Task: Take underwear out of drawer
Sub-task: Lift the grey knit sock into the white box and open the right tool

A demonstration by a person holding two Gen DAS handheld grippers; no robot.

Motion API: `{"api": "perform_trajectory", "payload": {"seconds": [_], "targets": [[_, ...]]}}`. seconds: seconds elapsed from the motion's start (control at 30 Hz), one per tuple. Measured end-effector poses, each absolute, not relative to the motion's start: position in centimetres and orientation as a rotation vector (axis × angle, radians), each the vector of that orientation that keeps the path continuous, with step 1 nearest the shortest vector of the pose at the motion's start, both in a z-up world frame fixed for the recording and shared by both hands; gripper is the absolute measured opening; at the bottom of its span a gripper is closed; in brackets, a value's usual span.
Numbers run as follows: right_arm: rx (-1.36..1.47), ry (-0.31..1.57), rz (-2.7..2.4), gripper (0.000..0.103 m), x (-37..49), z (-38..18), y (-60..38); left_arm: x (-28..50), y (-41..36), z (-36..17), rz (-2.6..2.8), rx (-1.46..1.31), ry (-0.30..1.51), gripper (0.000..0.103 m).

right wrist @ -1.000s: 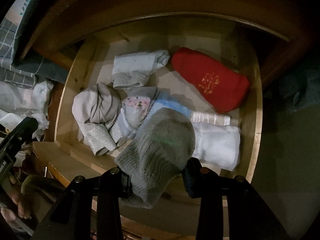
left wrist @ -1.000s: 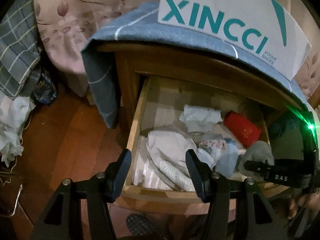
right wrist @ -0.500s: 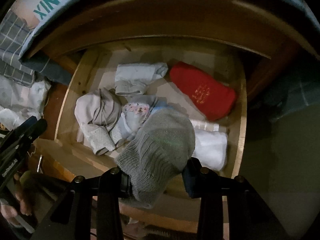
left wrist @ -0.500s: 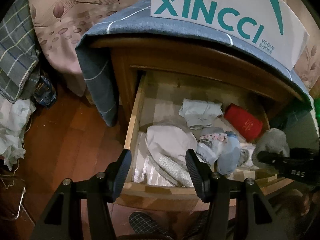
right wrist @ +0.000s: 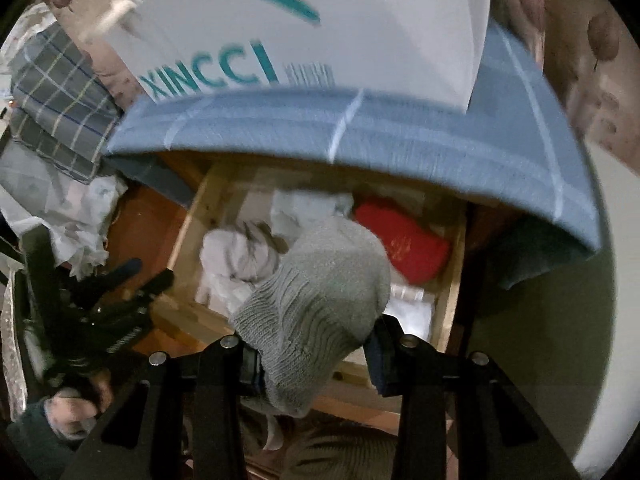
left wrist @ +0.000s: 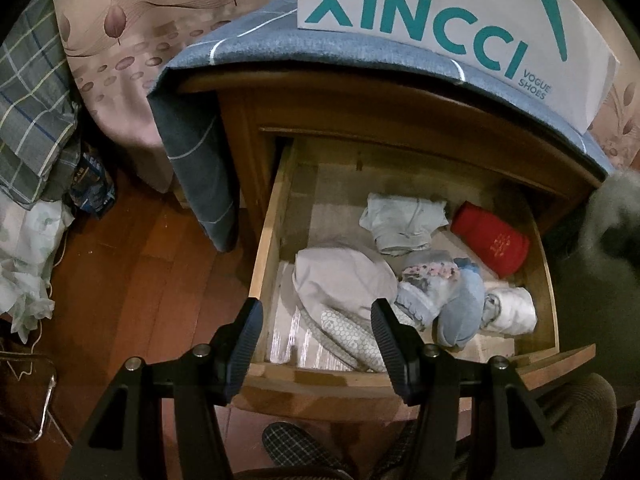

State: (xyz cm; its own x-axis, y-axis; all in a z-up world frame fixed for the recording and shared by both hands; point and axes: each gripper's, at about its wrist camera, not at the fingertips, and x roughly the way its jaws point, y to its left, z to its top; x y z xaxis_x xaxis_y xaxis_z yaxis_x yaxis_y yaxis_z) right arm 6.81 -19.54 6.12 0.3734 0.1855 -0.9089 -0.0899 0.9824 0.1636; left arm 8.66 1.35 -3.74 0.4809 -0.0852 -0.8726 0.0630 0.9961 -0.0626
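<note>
The wooden drawer point(left wrist: 266, 258) stands pulled open, holding several folded garments: a beige one point(left wrist: 340, 280), a pale blue-grey one point(left wrist: 404, 220), a red one point(left wrist: 492, 244), a floral one point(left wrist: 428, 284) and a white one point(left wrist: 512, 310). My left gripper point(left wrist: 316, 336) is open and empty, above the drawer's front left corner. My right gripper point(right wrist: 312, 356) is shut on a grey knitted garment point(right wrist: 316, 300), lifted above the drawer point(right wrist: 454, 292); it shows blurred at the right edge of the left wrist view point(left wrist: 612, 216). The left gripper also shows in the right wrist view point(right wrist: 136, 276).
A blue cloth point(left wrist: 280, 52) drapes over the nightstand top, with a white XINCCI shoe box point(left wrist: 440, 20) on it. A patterned bedsheet point(left wrist: 132, 40) and checked fabric point(left wrist: 28, 92) lie to the left. Wooden floor point(left wrist: 132, 280) lies below, and a slippered foot point(left wrist: 296, 444) is near the drawer front.
My right gripper has lifted the grey garment up and away from the drawer, towards the nightstand top. My left gripper has drawn back slightly and stays open.
</note>
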Motion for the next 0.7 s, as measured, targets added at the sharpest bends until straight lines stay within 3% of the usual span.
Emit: {"api": "perform_trajectory", "payload": {"seconds": [0.47,0.7], "targets": [[0.086,0.957,0.134,0.035,9.2,19.0,-21.3,8.5,2.6,-3.1,-0.095,-0.104,1.047,0.058],[0.091,0.894,0.085,0.036,13.8,22.3,-21.7,8.4,3.0,-3.0,-0.089,-0.117,1.04,0.058]]}}
